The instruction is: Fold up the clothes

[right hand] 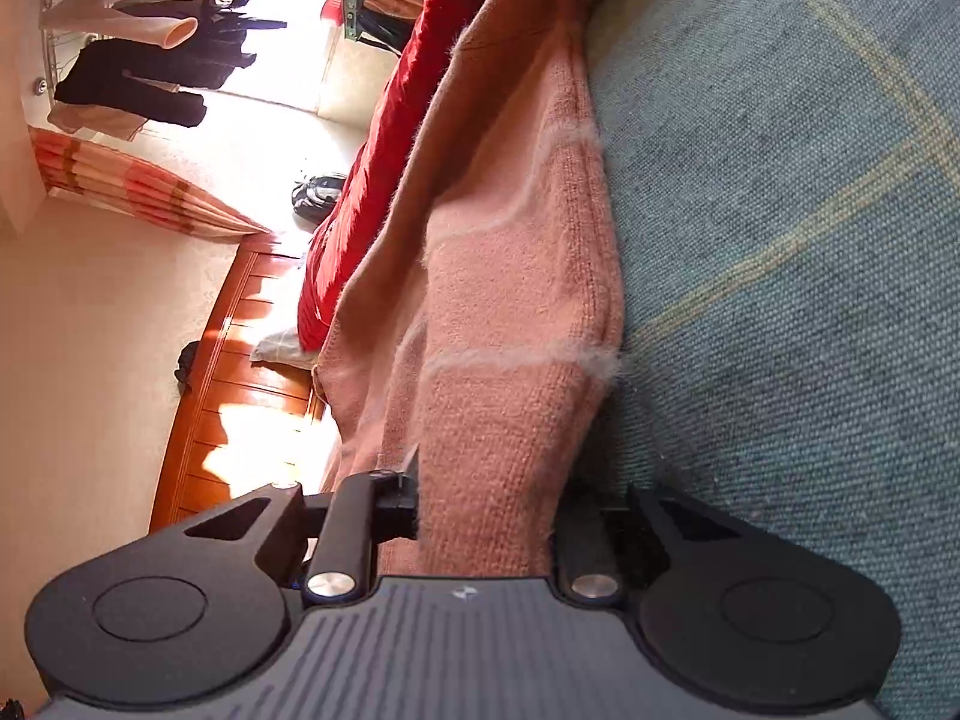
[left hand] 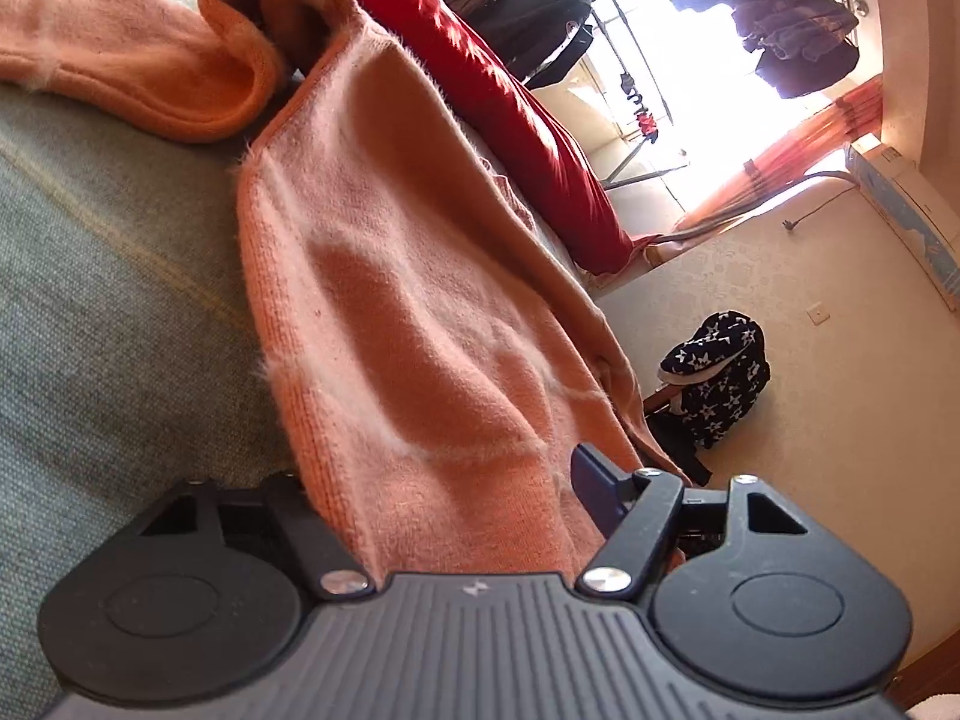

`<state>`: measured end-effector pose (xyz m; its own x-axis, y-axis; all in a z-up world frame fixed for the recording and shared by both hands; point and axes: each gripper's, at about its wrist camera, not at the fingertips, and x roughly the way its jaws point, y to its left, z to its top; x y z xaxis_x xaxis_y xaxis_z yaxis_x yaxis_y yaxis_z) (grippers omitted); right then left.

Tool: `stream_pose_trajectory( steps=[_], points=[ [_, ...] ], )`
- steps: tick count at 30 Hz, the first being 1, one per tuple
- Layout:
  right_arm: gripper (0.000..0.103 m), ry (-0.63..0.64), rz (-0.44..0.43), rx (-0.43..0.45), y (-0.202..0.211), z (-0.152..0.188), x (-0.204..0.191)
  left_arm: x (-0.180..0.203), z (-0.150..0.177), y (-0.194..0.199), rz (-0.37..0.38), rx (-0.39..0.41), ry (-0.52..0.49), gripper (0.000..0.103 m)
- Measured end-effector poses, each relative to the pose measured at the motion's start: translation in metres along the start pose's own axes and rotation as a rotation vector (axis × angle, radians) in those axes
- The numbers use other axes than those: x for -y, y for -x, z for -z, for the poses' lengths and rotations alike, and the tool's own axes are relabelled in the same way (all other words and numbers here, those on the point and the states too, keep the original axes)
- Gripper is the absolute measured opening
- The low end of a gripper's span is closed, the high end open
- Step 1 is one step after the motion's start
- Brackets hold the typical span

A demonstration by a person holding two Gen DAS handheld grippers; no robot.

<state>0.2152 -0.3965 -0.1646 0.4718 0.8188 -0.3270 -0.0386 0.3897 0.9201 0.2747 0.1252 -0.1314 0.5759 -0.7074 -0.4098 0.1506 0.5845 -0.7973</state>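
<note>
An orange fuzzy knit sweater (left hand: 408,276) with thin pale stripes lies partly on the grey-green bed cover (left hand: 108,276) and is lifted at one edge. My left gripper (left hand: 444,498) is shut on the sweater's edge; the knit hides its fingertips. A sleeve with a rolled cuff (left hand: 240,54) lies at the upper left. In the right wrist view the same sweater (right hand: 510,312) runs up from my right gripper (right hand: 486,516), which is shut on its edge, just above the bed cover (right hand: 780,210).
A red blanket (left hand: 516,96) lies beyond the sweater and also shows in the right wrist view (right hand: 384,168). A star-print bag (left hand: 714,378) sits on the floor. Clothes hang on a rack (right hand: 150,60) by the window. A wooden headboard (right hand: 240,372) stands at the left.
</note>
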Motion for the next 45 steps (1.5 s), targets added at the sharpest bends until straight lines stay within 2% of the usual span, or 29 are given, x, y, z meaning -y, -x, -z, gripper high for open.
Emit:
stream_pose_trajectory(
  steps=[1, 4, 6, 11, 16, 17, 19, 20, 21, 23, 24, 26, 27, 28, 30, 31, 33, 35, 36, 37, 40, 42, 45],
  points=[
    [0.02, 0.0, 0.001, 0.004, -0.001, 0.0, -0.002, 0.003, -0.002, -0.004, -0.043, -0.007, -0.008, 0.039],
    [0.015, 0.044, 0.021, 0.027, 0.002, 0.005, -0.017, 0.007, -0.002, 0.002, -0.106, 0.006, -0.028, 0.008],
    [0.006, 0.081, 0.011, 0.047, 0.011, 0.009, -0.032, 0.01, -0.002, 0.01, -0.133, 0.026, -0.039, 0.006],
    [0.006, 0.183, -0.015, 0.081, 0.033, 0.016, -0.08, 0.03, -0.017, 0.057, -0.045, 0.116, -0.052, 0.004],
    [0.006, 0.252, -0.007, 0.031, 0.042, 0.037, -0.118, 0.055, -0.011, 0.089, -0.026, 0.12, -0.118, 0.004],
    [0.006, 0.26, 0.016, 0.016, 0.044, 0.043, -0.121, 0.055, -0.007, 0.093, -0.032, 0.111, -0.115, 0.004],
    [0.011, 0.279, 0.117, -0.015, 0.045, 0.055, -0.115, 0.04, -0.001, 0.092, -0.095, 0.055, -0.071, 0.006],
    [0.018, 0.262, 0.172, -0.037, 0.044, 0.059, -0.105, 0.032, 0.002, 0.091, -0.126, 0.026, -0.047, 0.008],
    [0.023, 0.23, 0.224, -0.046, 0.044, 0.064, -0.093, 0.02, 0.006, 0.089, -0.159, -0.011, -0.006, 0.015],
    [0.025, 0.166, 0.311, -0.062, 0.046, 0.072, -0.069, 0.004, 0.018, 0.084, -0.263, -0.056, 0.027, 0.017],
    [0.029, 0.129, 0.323, -0.054, 0.05, 0.076, -0.059, 0.0, 0.024, 0.085, -0.284, -0.065, 0.013, 0.017],
    [0.029, 0.085, 0.317, -0.032, 0.059, 0.079, -0.048, 0.0, 0.029, 0.092, -0.292, -0.051, 0.0, 0.018],
    [0.029, 0.069, 0.307, -0.02, 0.063, 0.08, -0.045, 0.001, 0.029, 0.097, -0.298, -0.04, -0.008, 0.023],
    [0.03, 0.07, 0.312, -0.009, 0.067, 0.08, -0.044, 0.005, 0.027, 0.104, -0.331, -0.02, -0.041, 0.032],
    [0.038, 0.125, 0.372, 0.009, 0.069, 0.077, -0.052, 0.017, 0.02, 0.116, -0.429, 0.03, -0.135, 0.039],
    [0.041, 0.144, 0.398, 0.022, 0.071, 0.074, -0.055, 0.022, 0.018, 0.12, -0.455, 0.044, -0.165, 0.041],
    [0.044, 0.172, 0.477, 0.074, 0.077, 0.069, -0.064, 0.037, 0.012, 0.126, -0.484, 0.073, -0.234, 0.042],
    [0.045, 0.234, 0.588, 0.139, 0.083, 0.064, -0.074, 0.049, 0.012, 0.123, -0.467, 0.073, -0.289, 0.045],
    [0.047, 0.269, 0.609, 0.167, 0.087, 0.062, -0.08, 0.055, 0.012, 0.12, -0.456, 0.069, -0.319, 0.049],
    [0.048, 0.297, 0.611, 0.19, 0.09, 0.06, -0.085, 0.061, 0.013, 0.116, -0.445, 0.064, -0.351, 0.054],
    [0.054, 0.384, 0.545, 0.2, 0.086, 0.055, -0.102, 0.074, 0.033, 0.087, -0.473, 0.015, -0.483, 0.06],
    [0.065, 0.486, 0.542, 0.172, 0.062, 0.058, -0.116, 0.083, 0.046, 0.067, -0.491, -0.018, -0.57, 0.063],
    [0.071, 0.639, 0.576, 0.111, 0.022, 0.071, -0.128, 0.097, 0.065, 0.038, -0.517, -0.068, -0.702, 0.068]
  ],
)
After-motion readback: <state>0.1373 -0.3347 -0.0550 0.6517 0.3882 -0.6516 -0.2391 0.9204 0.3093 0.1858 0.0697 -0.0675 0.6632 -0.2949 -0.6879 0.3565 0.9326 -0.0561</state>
